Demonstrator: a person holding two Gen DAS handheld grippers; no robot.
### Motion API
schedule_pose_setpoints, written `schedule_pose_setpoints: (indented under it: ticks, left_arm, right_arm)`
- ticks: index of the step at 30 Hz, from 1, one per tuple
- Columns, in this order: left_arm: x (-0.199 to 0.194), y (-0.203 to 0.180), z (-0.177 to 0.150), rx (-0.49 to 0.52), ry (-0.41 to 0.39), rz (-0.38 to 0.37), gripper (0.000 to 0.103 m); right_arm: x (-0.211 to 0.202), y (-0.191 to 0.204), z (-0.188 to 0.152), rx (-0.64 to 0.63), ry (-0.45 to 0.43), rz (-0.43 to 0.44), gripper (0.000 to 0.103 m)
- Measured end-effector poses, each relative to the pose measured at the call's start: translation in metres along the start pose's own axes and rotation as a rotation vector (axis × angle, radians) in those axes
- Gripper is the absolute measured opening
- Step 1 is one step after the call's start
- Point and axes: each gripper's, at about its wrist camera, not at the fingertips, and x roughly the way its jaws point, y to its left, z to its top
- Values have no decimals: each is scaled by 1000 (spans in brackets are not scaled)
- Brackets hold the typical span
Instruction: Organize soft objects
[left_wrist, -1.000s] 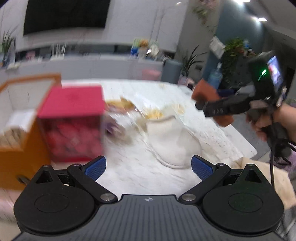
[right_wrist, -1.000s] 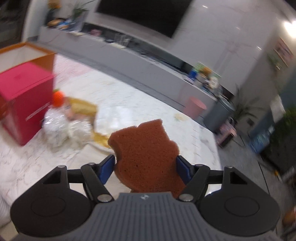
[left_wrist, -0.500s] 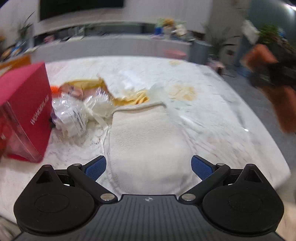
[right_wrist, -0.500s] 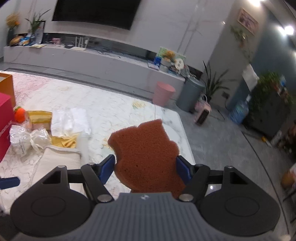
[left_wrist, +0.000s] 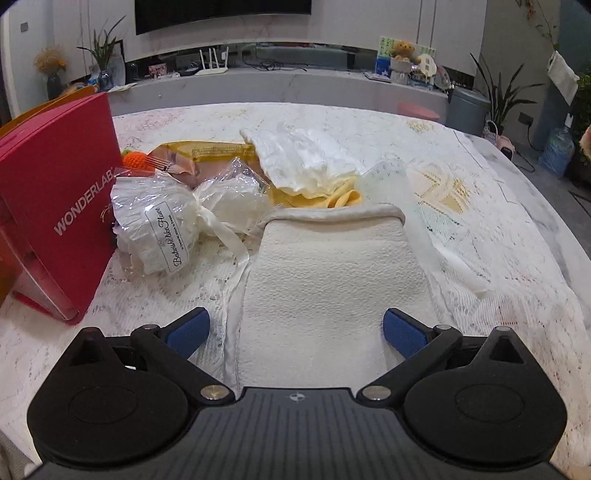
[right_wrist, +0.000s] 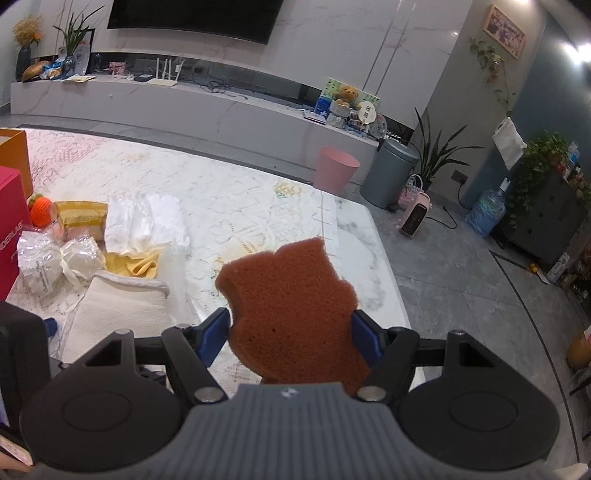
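The right gripper (right_wrist: 290, 334) has its jaws pinching a brown sponge (right_wrist: 291, 310) by its two side edges, held above the bench (right_wrist: 236, 206) edge; the left gripper (left_wrist: 295, 328) has its jaws spread wide, empty, over a cream towel (left_wrist: 328, 273) lying flat on the lace-covered bench; at 10 o'clock from the towel sits a wrapped white bundle (left_wrist: 155, 221), touching a red box (left_wrist: 59, 192) at 9 o'clock; at 12 o'clock lie white crumpled cloths (left_wrist: 303, 155) over a yellow cloth (left_wrist: 340, 197).
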Motion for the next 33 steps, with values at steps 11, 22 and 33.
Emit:
schedule_pose_setpoints:
  ticks: [11,22,33]
  left_arm:
    - [-4,-17,-13,-42,-94,59,103]
    - [-28,-22,-20,66,-111,-18,14]
    - [-55,57,-9,-46,11,-361,13]
  right_arm:
    - [-3,4,1,-3,-6,16,70]
    - [-3,4,-1,-5,-7,22,70]
    - [-3,4,-2,-12,-13,8,70]
